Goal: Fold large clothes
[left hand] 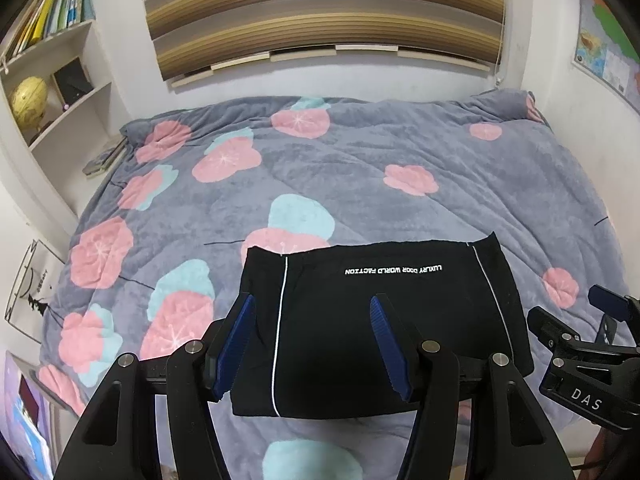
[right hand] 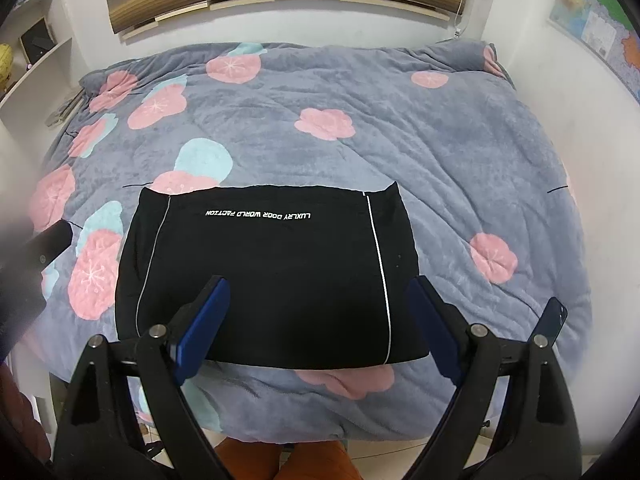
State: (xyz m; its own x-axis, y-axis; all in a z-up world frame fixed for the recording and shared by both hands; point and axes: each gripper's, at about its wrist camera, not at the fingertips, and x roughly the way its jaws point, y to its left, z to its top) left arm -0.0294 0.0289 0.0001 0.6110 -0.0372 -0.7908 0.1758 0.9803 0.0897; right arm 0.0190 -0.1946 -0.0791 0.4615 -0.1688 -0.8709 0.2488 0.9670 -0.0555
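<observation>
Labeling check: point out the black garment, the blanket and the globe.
black garment (right hand: 272, 280): right wrist view, middle of the folded fabric.
blanket (right hand: 460, 152): right wrist view, bare grey area.
globe (left hand: 28, 102): left wrist view, yellow sphere on shelf.

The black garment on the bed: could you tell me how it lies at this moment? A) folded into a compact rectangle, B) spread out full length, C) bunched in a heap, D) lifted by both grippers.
A: the black garment lies flat on the flowered blanket as a neat rectangle, and the open left gripper and right gripper hold nothing.
</observation>
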